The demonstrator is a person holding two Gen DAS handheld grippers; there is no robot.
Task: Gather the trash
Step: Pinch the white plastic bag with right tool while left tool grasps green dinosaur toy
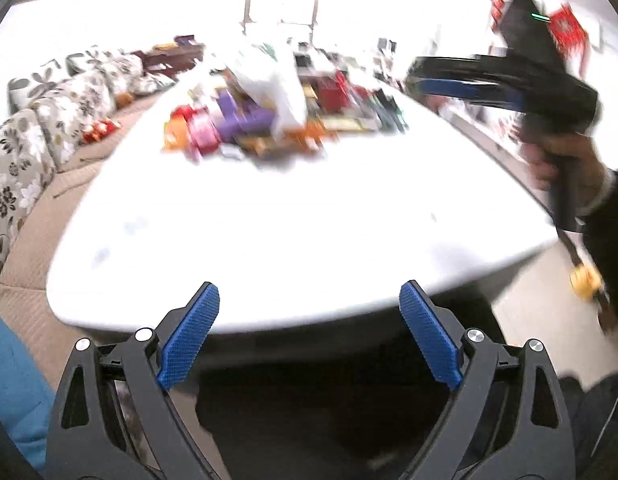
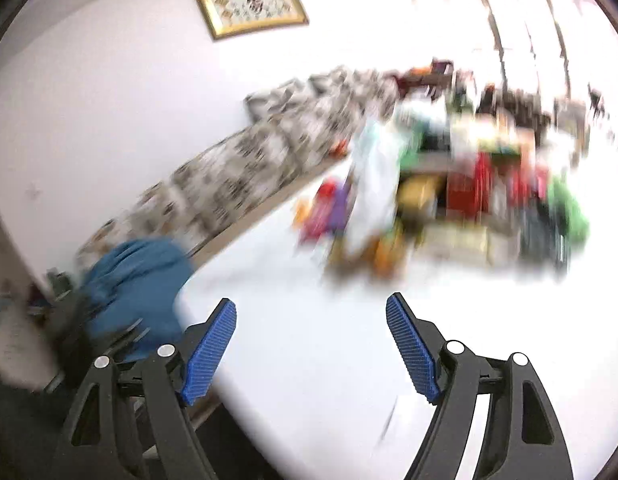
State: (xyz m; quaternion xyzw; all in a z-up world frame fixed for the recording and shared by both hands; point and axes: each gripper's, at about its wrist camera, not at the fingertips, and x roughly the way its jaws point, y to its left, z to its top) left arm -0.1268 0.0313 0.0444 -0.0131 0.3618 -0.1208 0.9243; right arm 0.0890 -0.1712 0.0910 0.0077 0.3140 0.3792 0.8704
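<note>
White and glossy, the bench (image 1: 293, 220) fills the middle of both wrist views, its near edge curving just ahead of the left gripper (image 1: 309, 300). That gripper's blue ribbed fingers (image 1: 189, 336) stand wide apart with nothing between them, low at the bench's near rim.

The right gripper (image 2: 311, 312) also has its fingers (image 2: 211, 352) spread wide and empty, above the bench surface. In the left wrist view the right gripper (image 1: 441, 86) shows as a blurred black body with a blue strip, held up high at the far right side of the bench by the person's right hand (image 1: 557, 160).

The trash (image 1: 245, 124) is a heap of coloured wrappers and packets, orange, red, purple and green, lying on the far half of the bench, well apart from both grippers. A white plastic bag (image 1: 269, 84) rises from the middle of the heap. Motion blur hides what the single pieces are.

A floral-patterned sofa (image 1: 41, 128) runs along the left side of the bench, with a blue cloth (image 2: 137, 280) at its near end. A gold-framed picture (image 2: 251, 8) hangs on the wall above.
</note>
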